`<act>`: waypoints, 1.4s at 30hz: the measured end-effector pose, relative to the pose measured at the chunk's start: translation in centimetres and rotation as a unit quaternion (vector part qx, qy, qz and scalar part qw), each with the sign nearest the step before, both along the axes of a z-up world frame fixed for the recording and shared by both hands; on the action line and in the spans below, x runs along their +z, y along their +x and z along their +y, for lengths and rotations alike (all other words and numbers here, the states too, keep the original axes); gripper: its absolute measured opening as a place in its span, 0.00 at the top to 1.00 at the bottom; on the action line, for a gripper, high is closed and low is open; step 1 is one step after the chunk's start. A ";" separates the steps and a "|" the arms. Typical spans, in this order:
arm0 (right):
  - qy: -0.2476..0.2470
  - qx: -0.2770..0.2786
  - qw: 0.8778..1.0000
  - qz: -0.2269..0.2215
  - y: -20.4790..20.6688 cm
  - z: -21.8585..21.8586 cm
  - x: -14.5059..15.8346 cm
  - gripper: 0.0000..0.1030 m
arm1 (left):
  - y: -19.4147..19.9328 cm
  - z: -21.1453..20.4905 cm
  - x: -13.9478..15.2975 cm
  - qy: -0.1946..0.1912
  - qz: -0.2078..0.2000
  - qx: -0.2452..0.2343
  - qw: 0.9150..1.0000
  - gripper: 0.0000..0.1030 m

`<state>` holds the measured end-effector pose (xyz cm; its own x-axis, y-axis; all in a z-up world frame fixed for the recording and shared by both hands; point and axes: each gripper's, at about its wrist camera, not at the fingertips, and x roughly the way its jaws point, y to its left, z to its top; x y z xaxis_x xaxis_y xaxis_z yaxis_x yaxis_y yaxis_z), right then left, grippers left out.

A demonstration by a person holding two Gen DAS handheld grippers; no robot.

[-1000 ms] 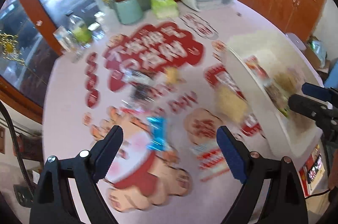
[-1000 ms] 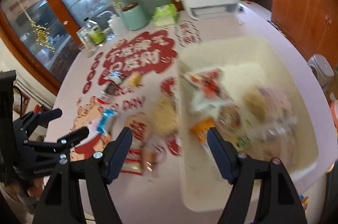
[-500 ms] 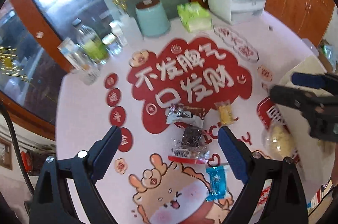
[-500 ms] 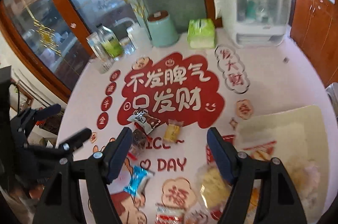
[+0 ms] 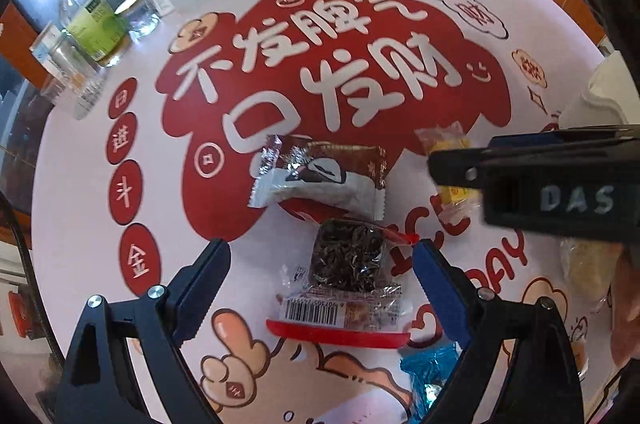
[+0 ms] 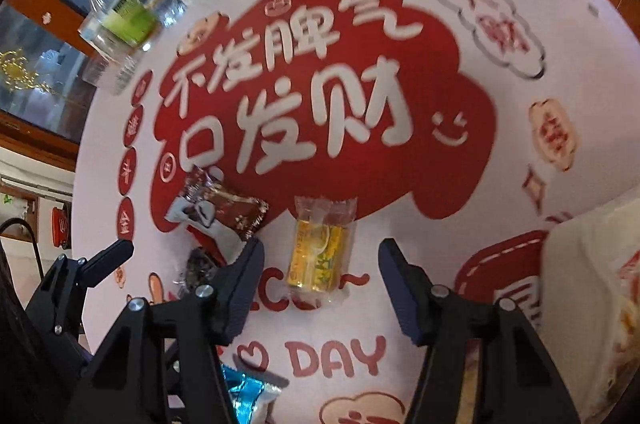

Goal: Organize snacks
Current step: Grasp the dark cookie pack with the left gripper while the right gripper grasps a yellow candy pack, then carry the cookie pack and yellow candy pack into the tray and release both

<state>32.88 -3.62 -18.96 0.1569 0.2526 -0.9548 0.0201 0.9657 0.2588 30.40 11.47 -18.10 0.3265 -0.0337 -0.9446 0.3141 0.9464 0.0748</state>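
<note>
Change: both grippers lowered from above the bin toward the loose snacks on the tabletop point(image 5: 80, 183).
Left gripper point(image 5: 322, 280): spread wide, straddling the dark snack point(image 5: 348, 260), pads clear of it.
Right gripper point(image 6: 320, 282): jaws just closing, not yet pressing; yellow snack point(image 6: 320, 252) between them.
Brown packet point(image 5: 320, 175): flat, just beyond the dark snack.
Blue packet point(image 6: 248, 396): near bottom edge.
Bin point(image 6: 580, 264): at right, holding sorted snacks.
</note>
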 end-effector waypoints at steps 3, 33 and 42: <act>-0.011 0.006 1.000 -0.001 0.1 0.7 -0.8 0.43 | 0.3 0.1 -0.8 0.004 0.007 -0.002 1.000 0.11; -0.019 0.030 0.999 -0.025 -4.4 -0.1 0.6 0.75 | -2.9 0.4 -0.5 -0.036 0.024 0.052 0.998 0.57; 0.030 0.031 0.996 -0.081 -10.7 -3.1 6.5 0.75 | -9.2 -1.4 6.4 -0.043 -0.026 0.058 0.997 0.57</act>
<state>22.17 -6.77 -12.42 0.2897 0.3234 -0.9008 -0.0865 0.9462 0.3119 21.18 10.03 -11.67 0.3820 -0.0720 -0.9214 0.1992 0.9799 0.0060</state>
